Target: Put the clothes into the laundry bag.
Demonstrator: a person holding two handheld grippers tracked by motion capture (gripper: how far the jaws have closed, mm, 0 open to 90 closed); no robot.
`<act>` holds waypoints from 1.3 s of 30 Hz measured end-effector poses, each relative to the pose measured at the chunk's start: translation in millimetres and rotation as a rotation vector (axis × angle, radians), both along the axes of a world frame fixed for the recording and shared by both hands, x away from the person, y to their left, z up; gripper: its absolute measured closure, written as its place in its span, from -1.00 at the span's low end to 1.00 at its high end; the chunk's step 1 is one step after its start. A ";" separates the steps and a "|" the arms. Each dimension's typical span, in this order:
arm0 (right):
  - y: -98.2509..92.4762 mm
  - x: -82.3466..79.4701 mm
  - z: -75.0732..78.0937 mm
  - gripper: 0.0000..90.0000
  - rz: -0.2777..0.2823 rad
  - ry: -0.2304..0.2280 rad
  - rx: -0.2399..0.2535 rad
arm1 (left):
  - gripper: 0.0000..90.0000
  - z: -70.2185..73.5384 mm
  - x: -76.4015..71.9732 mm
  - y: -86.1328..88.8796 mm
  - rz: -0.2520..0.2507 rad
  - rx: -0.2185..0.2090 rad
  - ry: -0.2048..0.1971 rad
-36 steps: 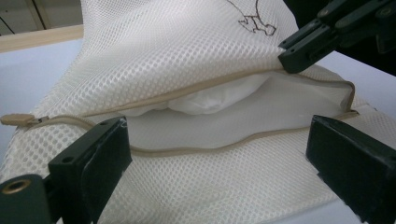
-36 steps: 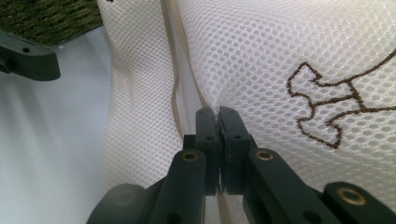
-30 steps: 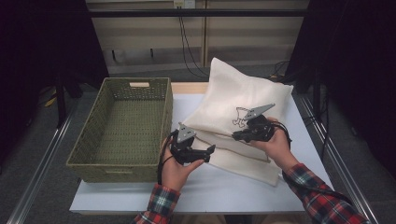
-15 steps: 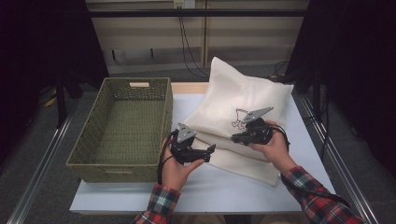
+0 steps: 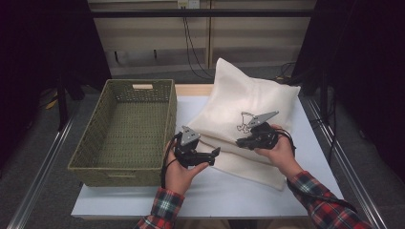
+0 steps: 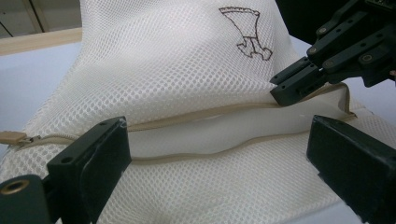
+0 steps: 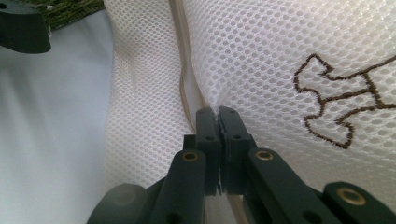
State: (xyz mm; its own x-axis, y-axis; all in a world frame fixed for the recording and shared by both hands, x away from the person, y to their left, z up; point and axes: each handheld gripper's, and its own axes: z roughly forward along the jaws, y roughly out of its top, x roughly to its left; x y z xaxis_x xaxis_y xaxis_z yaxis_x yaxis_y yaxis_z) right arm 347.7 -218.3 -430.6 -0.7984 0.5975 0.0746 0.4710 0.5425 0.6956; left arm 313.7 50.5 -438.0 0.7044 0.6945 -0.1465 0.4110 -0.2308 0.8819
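Note:
A white mesh zip bag (image 5: 248,95) with a brown embroidered mark lies on the table, a white pad inside it. Its zipped edge gapes open (image 6: 210,133), and the tan zipper pull (image 6: 11,136) sits at the far end. My right gripper (image 7: 218,114) is shut on the upper mesh lip beside the zipper tape, and it also shows from the side (image 6: 299,84) and from above (image 5: 241,142). My left gripper (image 6: 217,154) stands open just in front of the gap, touching nothing, and sits left of the right one (image 5: 215,152).
A green woven basket (image 5: 122,86) stands empty on the left of the pale table (image 5: 229,191), its corner visible behind the bag (image 7: 70,11). Metal rails run along both table sides. Shelving and cables stand behind.

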 end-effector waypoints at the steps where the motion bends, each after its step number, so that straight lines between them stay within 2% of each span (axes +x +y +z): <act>1: 0.1 0.0 -0.2 0.96 -0.001 0.004 -0.002 | -0.86 -0.3 0.5 0.5 -0.008 0.001 0.003; 3: 1.2 -0.4 -0.3 0.96 -0.008 0.000 -0.014 | -0.87 -0.3 0.7 0.8 -0.006 0.021 -0.001; 14: 1.1 -1.8 -3.5 0.97 0.000 0.008 -0.003 | -0.87 -0.1 0.4 0.0 -0.016 0.005 0.001; 18: 0.6 -2.6 -6.7 0.97 0.001 0.013 0.000 | -0.87 -0.1 0.1 -0.3 -0.003 -0.004 0.000; 23: 1.4 -3.1 -7.5 0.97 -0.004 0.007 -0.011 | -0.87 0.7 0.4 0.5 -0.009 0.007 -0.006; 24: 1.3 -2.8 -7.9 0.97 0.005 0.015 0.002 | -0.87 0.7 0.2 0.2 -0.005 -0.001 -0.004; 28: 1.7 -4.3 -8.7 0.97 -0.011 0.012 -0.009 | -0.87 1.1 0.2 0.8 -0.006 0.002 -0.006; 32: 1.3 -5.0 -10.9 0.97 -0.006 0.012 0.000 | -0.87 0.4 0.1 0.2 -0.008 0.002 -0.005; 33: 1.0 -5.1 -11.2 0.97 0.000 0.020 0.003 | -0.87 0.5 0.3 0.8 -0.010 0.015 -0.007; 34: 1.2 -5.6 -11.6 0.97 -0.007 0.015 -0.004 | -0.87 0.0 0.1 0.0 -0.007 -0.003 -0.003; 35: 1.1 -5.4 -12.6 0.97 0.002 0.022 0.007 | -0.87 0.2 0.4 0.7 -0.013 0.011 -0.005; 38: 1.2 -5.9 -13.8 0.97 -0.005 0.014 -0.006 | -0.87 0.4 0.0 0.1 -0.007 0.002 -0.005; 39: 0.8 -5.5 -14.4 0.97 0.005 0.022 0.006 | -0.87 0.5 0.0 0.2 -0.007 0.007 -0.009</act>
